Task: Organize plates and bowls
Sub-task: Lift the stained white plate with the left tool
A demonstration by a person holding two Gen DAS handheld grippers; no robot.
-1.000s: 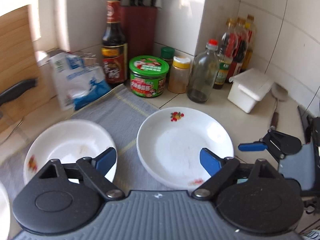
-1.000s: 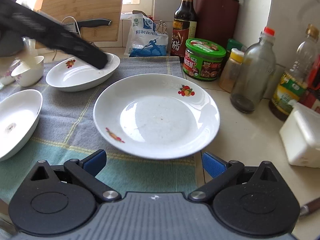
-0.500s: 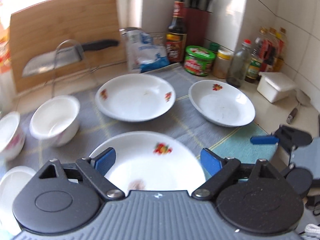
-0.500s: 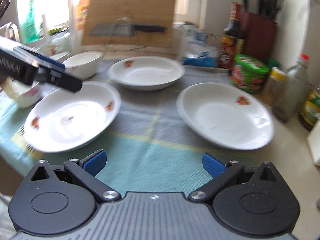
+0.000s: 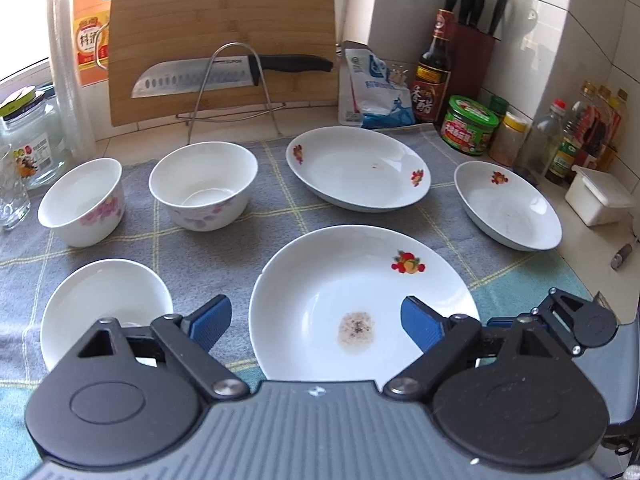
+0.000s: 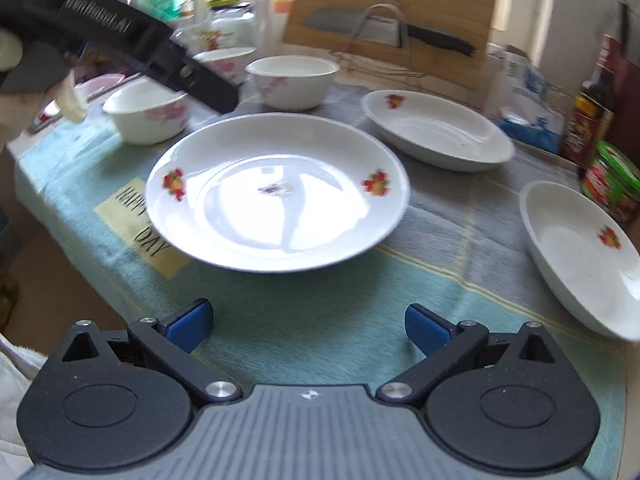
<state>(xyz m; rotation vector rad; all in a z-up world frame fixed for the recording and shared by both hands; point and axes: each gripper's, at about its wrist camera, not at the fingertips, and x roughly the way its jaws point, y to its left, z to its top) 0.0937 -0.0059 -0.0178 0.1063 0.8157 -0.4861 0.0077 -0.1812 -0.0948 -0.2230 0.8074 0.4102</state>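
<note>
left view, tongs: left gripper [image 5: 316,320] spread wide, nothing pinched, pointing down at the cloth [image 5: 272,216].
left view, target: big plate [image 5: 362,304] dead ahead, directly under the fingertips, near rim closest; round, so no long axis to line up.
left view, rest: two more plates [image 5: 358,168] [image 5: 508,204] farther back and right; three bowls [image 5: 203,184] [image 5: 82,200] [image 5: 104,304] off to the left, all apart.
right view, tongs: right gripper [image 6: 308,326] spread, empty, over bare cloth.
right view, target: same plate [image 6: 276,192] ahead, clear of the fingertips.
judgement: left hand nearer; rim grab likely next.
</note>
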